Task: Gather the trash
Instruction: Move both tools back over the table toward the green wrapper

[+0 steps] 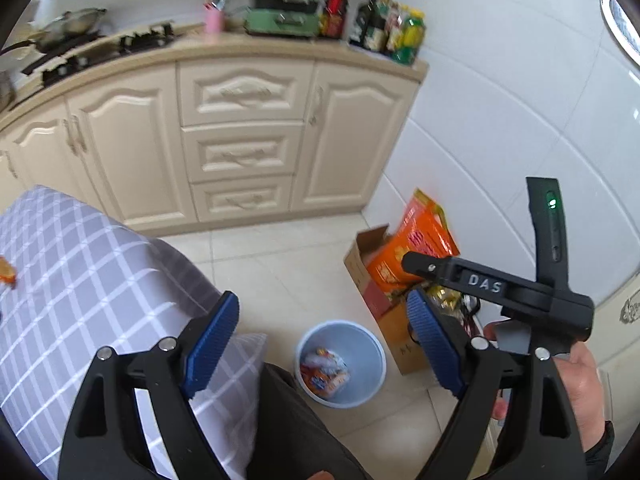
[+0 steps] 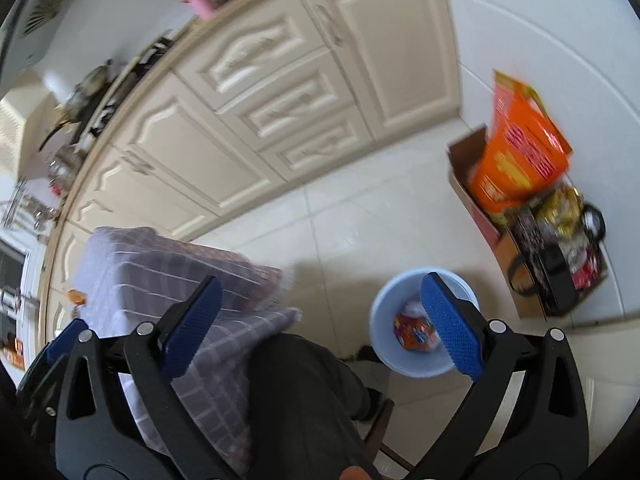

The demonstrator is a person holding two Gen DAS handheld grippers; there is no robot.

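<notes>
Kitchen, trash round: left gripper (image 1: 324, 340) and right gripper (image 2: 320, 324) both spread wide, nothing held. Wrappers (image 1: 326, 372) lying in blue bin (image 1: 376, 344) on floor below. Orange scrap (image 1: 7, 272) remaining on checked tablecloth (image 1: 80, 264), far left, nearer left gripper.

Glossy floor tiles (image 1: 280, 264), smooth plastic bin (image 1: 372, 364), checked cloth (image 1: 80, 264)
</notes>
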